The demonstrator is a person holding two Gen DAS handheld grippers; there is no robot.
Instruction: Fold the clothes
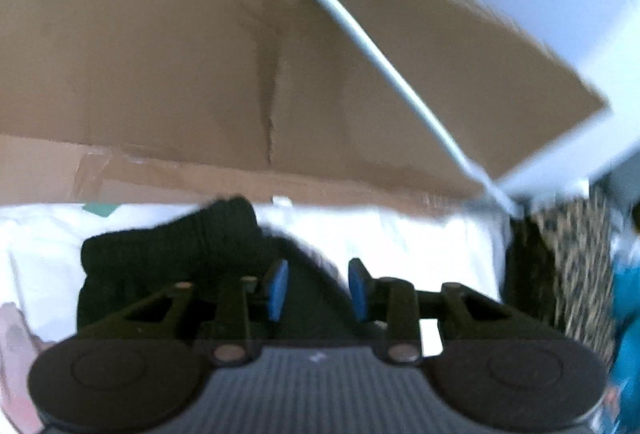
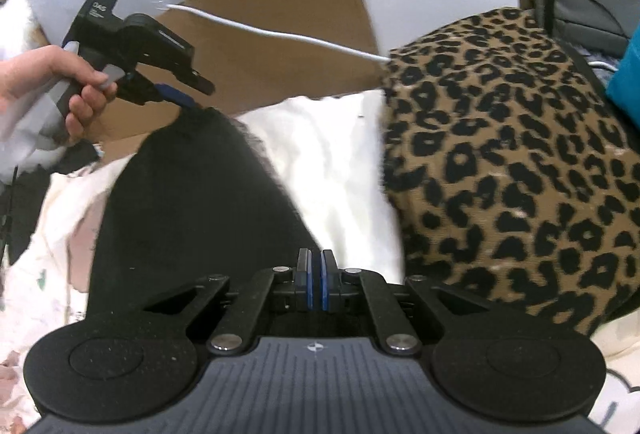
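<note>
Left wrist view: no writing is readable here. Your left claw (image 1: 318,290) is spread partway, nothing between its blue pads, above the black garment (image 1: 168,254) lying on white bedding (image 1: 420,242).

Right wrist view: white lettering on the left claw's body is too small to read. Your right claw (image 2: 316,284) is pressed together at the garment's near edge, beside the leopard-print cloth (image 2: 512,162).

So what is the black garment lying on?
The black garment lies on white bedding, with a patterned pale sheet at its left edge. Whatever sits directly beneath the garment's middle is covered.
</note>
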